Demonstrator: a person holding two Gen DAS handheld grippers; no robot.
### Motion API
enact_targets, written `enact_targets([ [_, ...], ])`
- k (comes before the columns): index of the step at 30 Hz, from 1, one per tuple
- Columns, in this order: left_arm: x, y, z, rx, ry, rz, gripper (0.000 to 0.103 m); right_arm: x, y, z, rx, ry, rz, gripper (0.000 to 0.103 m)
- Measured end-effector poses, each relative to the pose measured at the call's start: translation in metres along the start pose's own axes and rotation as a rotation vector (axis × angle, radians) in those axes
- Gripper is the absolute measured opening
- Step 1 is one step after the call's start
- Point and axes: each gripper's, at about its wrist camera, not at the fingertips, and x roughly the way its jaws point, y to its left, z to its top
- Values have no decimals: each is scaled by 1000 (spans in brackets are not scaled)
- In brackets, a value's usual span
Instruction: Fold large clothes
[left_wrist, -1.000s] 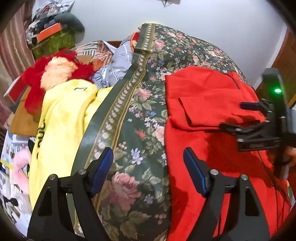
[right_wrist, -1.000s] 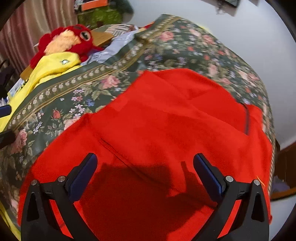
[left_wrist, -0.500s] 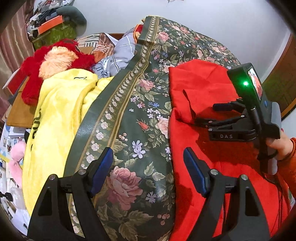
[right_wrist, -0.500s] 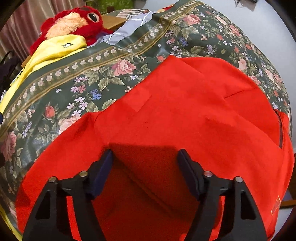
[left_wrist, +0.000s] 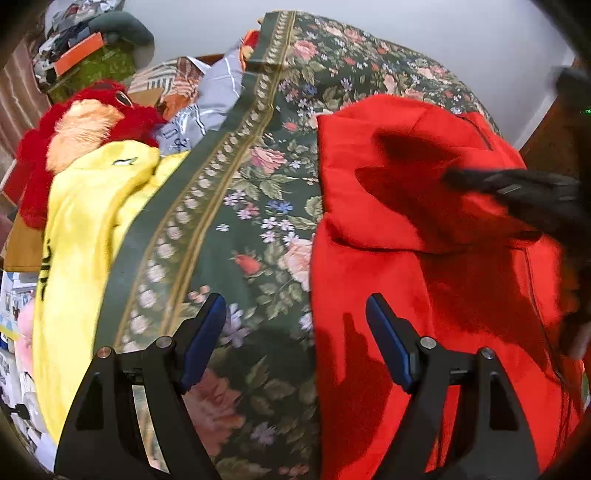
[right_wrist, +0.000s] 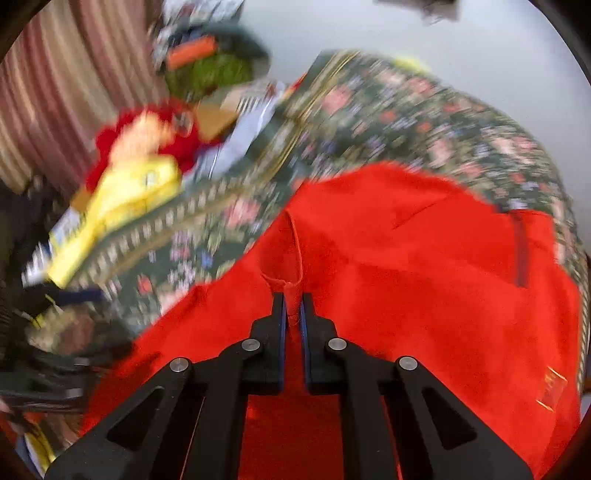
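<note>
Red garment (left_wrist: 424, 288): spread on floral bedspread (left_wrist: 236, 229), right of its border band, long axis running away from camera. Right hand-held gripper (right_wrist: 293, 306): clenched on pinched fold of garment. Left hand-held gripper (left_wrist: 295, 339): released, empty, straddling garment's left edge, nearer that edge.
</note>
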Motion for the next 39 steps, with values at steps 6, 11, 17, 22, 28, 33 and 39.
enact_targets([
  [6, 1, -22, 9, 4, 11, -38, 78, -90, -69, -2, 186, -173, -60, 6],
  [11, 20, -33, 12, 18, 51, -18, 80, -140, -118, -21, 287, -244, -170, 6],
  [17, 64, -32, 27, 61, 118, 192, 80, -161, -160, -66, 420, -246, -209, 6],
  [22, 90, -42, 42, 112, 114, 254, 92, -163, -183, -89, 460, -215, -247, 6],
  [28, 102, -35, 61, 19, 72, 318, 92, -175, -202, -104, 521, -232, -234, 6],
  [33, 92, -12, 63, -110, 7, 328, 91, -183, -206, -116, 563, -255, -217, 6],
  [39, 87, -1, 60, -161, 1, 302, 92, -155, -208, -143, 602, -158, -210, 6],
])
